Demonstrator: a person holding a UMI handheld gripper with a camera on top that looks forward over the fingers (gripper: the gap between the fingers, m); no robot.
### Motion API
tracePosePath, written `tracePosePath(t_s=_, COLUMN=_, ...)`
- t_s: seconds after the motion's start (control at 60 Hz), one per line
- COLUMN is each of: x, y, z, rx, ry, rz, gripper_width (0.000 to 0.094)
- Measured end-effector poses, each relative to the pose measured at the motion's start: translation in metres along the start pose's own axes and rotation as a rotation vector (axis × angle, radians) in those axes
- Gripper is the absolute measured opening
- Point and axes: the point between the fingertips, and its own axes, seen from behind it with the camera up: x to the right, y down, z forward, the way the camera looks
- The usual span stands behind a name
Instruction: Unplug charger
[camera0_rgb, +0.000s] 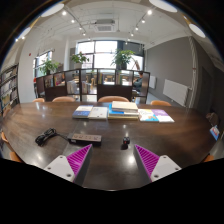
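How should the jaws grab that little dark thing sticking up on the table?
Probably by its two sides. The small dark upright piece stands on the table just ahead of the open gripper, nearer the right finger, so come straight forward, shifted slightly right. It is too small to tell its exact shape.

No text, label, brand, number or sign can be read anywhere in the gripper view. The books (110, 112) lying across the middle of the frame on the tabletop (60, 125) show coloured covers, but any print on them is too small to make out.
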Motion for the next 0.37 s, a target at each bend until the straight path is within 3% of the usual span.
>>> tracePosePath(t_s=0.367, x=0.002, y=0.033, z=-0.033, rx=-0.028, ry=0.021, rz=0.02, gripper_width=0.0825)
